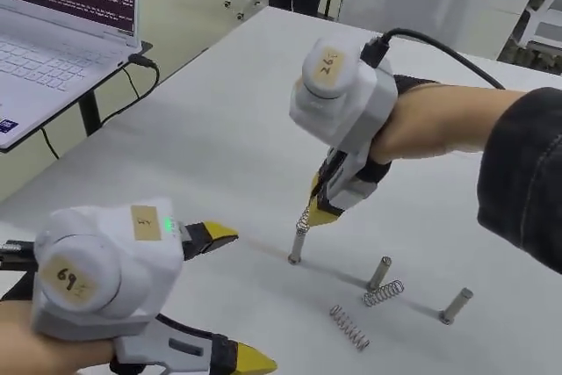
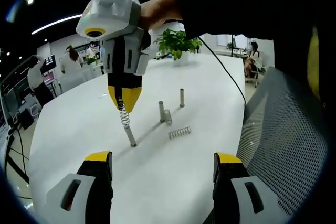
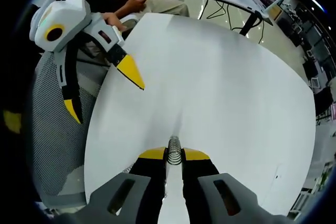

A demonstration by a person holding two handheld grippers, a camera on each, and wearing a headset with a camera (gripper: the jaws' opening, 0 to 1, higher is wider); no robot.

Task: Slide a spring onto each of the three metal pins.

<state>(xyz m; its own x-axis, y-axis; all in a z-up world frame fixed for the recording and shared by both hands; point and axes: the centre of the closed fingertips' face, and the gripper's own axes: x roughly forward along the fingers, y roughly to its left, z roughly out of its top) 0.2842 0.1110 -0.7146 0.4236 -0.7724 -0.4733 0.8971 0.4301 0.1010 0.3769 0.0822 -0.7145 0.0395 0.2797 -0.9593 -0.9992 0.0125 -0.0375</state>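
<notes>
The left gripper (image 1: 250,298) hovers nearest, jaws apart, holding nothing. Beyond it on the tabletop (image 1: 219,129), a loose spring (image 1: 349,326) lies flat and a second spring (image 1: 384,292) touches one of two bare pins (image 1: 379,273). Farther, the right gripper (image 1: 320,210) is clamped on a third spring (image 1: 304,219), its top hidden, meeting the left pin (image 1: 297,248).

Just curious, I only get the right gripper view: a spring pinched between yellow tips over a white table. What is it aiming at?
Observer: The right gripper holds that spring just above an upright pin, its lower end at the pin's top.
Operator: Any more pins?
Observer: Yes, a second pin and a third pin stand nearby, both bare.
Operator: More springs?
Observer: A second spring lies by the second pin, a third spring loose on the table.
</notes>
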